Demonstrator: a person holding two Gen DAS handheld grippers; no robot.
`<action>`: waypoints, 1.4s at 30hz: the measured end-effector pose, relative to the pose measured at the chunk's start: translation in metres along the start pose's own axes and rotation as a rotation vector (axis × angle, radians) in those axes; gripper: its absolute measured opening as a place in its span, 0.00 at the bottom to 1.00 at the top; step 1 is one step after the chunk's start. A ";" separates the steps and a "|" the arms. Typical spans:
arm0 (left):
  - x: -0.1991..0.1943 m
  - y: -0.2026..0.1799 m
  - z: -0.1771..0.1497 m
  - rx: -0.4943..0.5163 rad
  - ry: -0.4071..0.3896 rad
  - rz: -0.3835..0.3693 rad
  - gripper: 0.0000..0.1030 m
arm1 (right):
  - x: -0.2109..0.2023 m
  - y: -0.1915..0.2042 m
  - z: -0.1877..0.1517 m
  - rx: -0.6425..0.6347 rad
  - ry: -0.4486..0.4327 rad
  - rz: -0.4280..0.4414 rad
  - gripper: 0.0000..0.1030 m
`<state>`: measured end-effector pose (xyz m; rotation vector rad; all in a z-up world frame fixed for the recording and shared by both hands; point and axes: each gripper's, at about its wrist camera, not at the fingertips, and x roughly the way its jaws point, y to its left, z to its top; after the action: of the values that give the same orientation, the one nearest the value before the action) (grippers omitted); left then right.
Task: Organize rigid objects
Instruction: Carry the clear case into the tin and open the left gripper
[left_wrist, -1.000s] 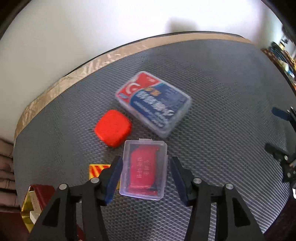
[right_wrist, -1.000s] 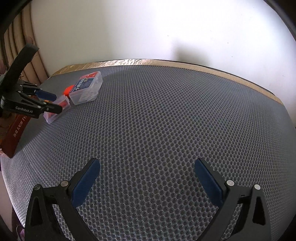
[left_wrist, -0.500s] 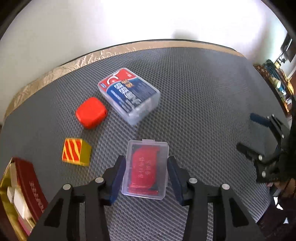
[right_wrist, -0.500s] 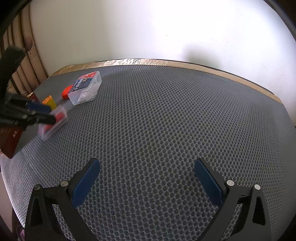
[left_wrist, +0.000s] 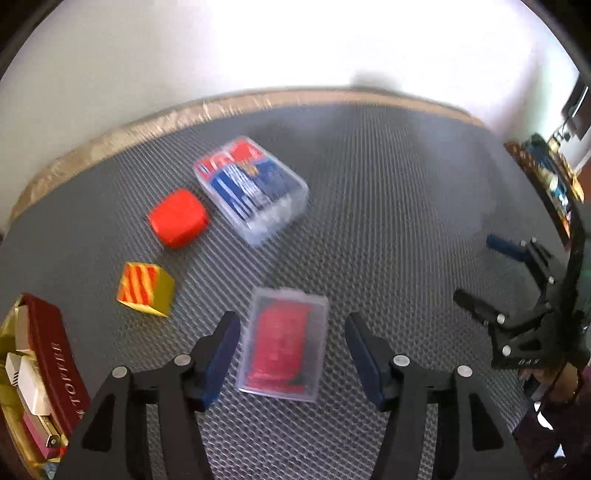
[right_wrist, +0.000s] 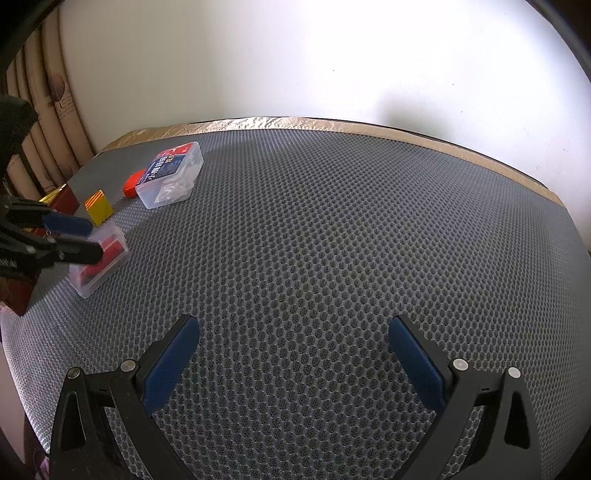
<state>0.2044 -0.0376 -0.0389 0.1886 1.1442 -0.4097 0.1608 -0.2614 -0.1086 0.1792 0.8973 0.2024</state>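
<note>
Left gripper (left_wrist: 291, 350) gapes around the released clear card case (left_wrist: 284, 350); 4 items at 11 o'clock remain unsorted

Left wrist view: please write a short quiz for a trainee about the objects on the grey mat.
1. True or false: the left gripper is shut on the small clear case.
2. Which lies nearest the large clear box: A) the red rounded block, B) the striped yellow cube?
3. What does the right gripper hold?

Key: 1 false, a gap shows on each side; 2 A; 3 nothing, it is open.
</note>
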 end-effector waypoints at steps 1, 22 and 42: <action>0.000 0.002 0.000 -0.001 -0.010 0.007 0.59 | 0.000 0.000 0.000 0.001 0.000 -0.001 0.99; 0.018 -0.008 -0.023 -0.127 0.014 0.028 0.55 | 0.001 0.000 0.000 0.009 0.007 -0.017 0.99; -0.160 0.108 -0.140 -0.531 -0.222 0.262 0.56 | 0.012 0.006 0.003 -0.016 0.044 -0.124 0.99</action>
<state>0.0746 0.1451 0.0429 -0.1692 0.9568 0.1104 0.1697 -0.2525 -0.1141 0.1043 0.9467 0.0987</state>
